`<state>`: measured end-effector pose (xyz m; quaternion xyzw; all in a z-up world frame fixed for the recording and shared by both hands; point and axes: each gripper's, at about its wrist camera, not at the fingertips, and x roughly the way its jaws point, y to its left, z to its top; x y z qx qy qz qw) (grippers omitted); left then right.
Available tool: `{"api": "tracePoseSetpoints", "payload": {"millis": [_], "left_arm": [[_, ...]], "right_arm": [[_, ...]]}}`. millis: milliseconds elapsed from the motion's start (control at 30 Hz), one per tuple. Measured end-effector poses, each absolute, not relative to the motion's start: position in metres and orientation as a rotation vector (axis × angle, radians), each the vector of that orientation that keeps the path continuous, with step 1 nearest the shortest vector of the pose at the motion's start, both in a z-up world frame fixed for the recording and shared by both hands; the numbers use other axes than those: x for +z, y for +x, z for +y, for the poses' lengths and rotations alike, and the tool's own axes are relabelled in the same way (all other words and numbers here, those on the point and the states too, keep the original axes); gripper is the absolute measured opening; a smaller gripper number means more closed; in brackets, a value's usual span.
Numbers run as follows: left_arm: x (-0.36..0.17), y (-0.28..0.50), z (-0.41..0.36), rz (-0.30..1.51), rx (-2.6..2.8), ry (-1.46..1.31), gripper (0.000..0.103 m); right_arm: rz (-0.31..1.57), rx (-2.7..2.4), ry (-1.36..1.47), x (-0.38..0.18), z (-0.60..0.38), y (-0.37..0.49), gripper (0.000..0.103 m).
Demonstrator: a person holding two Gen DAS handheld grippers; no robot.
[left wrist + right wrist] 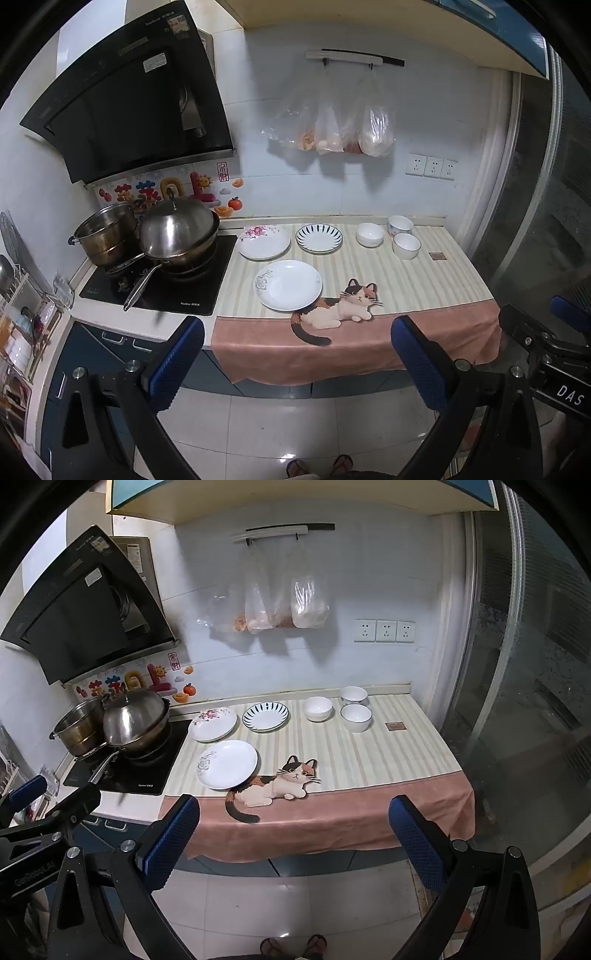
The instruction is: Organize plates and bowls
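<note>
On the striped cloth [424,280] with the cat picture [340,308], right of the stove [155,280]: three plates, three bowls, all laid out singly, none stacked. Landmark used below: the cat picture.

- Plain white plate [287,284] lies just beside the cat picture on the stove side, its near rim touching or overlapping the cat's back; nearest item to the counter edge.
- Beyond the cat picture, toward the wall: pink-flowered plate [263,241] and blue-striped plate [319,239], close together, apart from each other.
- Beyond the cat picture and away from the stove: three bowls in a loose cluster, white bowl [369,234], patterned bowl [400,225] nearest the wall, blue-rimmed bowl [406,246]. Not nested.
- Judgement: spread flat so each piece can be taken separately; plates grouped on one side, bowls on the other, which suits stacking like with like. Task looks unstarted.

Pose:
- Left gripper [295,358] held back from the counter edge, over the floor, short of the cat picture; fingers spread wide, nothing between them.
- Right gripper [295,834] likewise back over the floor, level with the hanging cloth hem; fingers spread wide, empty.
- Both held side by side and pointing at the counter.
- Sandalled feet [293,946] visible below.
</note>
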<state>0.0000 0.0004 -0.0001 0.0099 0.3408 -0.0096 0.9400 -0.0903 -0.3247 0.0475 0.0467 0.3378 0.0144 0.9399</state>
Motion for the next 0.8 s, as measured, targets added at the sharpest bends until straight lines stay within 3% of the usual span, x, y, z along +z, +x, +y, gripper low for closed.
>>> {"api": "tracePoseSetpoints", "payload": {"millis": [800], "left_arm": [[-0.005, 0.006, 0.004, 0.695, -0.018, 0.018, 0.103]], "right_arm": [[0.69, 0.017, 0.088, 0.046, -0.325, -0.079, 0.103]]}}
